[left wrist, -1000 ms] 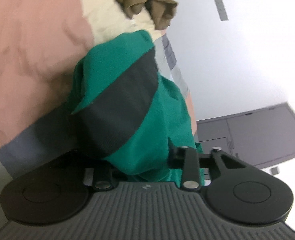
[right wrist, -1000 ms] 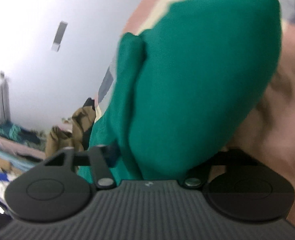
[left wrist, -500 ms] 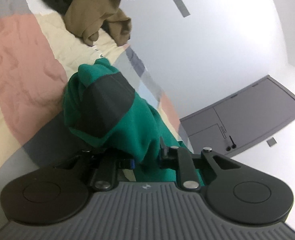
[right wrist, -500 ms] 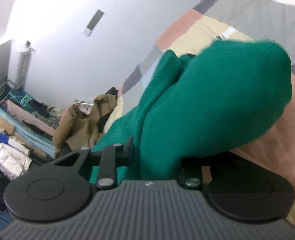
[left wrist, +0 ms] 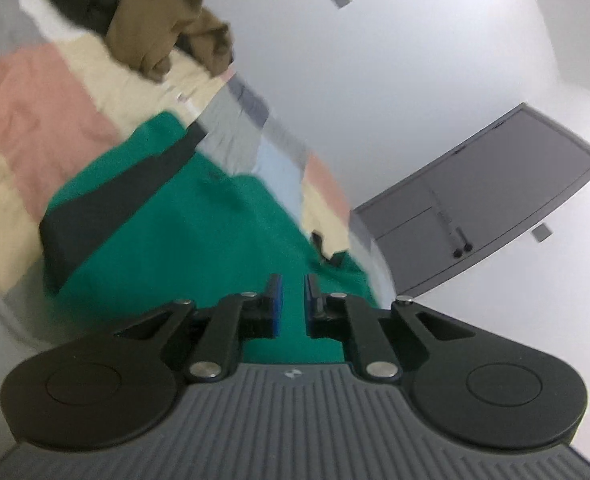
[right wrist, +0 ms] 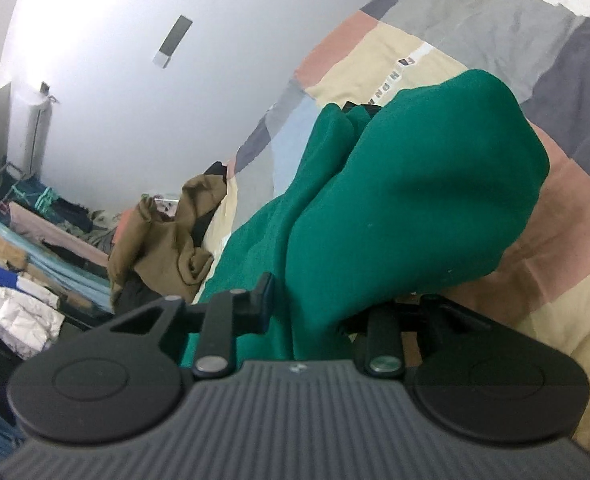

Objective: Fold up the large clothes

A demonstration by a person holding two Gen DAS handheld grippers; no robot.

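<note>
A large green garment with a dark stripe (left wrist: 183, 232) lies on a patchwork bedspread (left wrist: 35, 112). My left gripper (left wrist: 293, 300) hovers just above it with the blue-padded jaws a small gap apart and nothing between them. In the right wrist view my right gripper (right wrist: 315, 304) is shut on a thick fold of the green garment (right wrist: 415, 200), which bulges up over the right finger and hides it.
A brown garment (left wrist: 167, 28) lies bunched at the far end of the bedspread; it also shows in the right wrist view (right wrist: 167, 236). Stacked clothes (right wrist: 23, 260) sit at the left beside the bed. A grey door (left wrist: 475, 204) and white wall stand beyond.
My left gripper has let go of the green cloth, which dropped flat onto the bedspread. Both views have tilted up. The right gripper still holds its fold.
</note>
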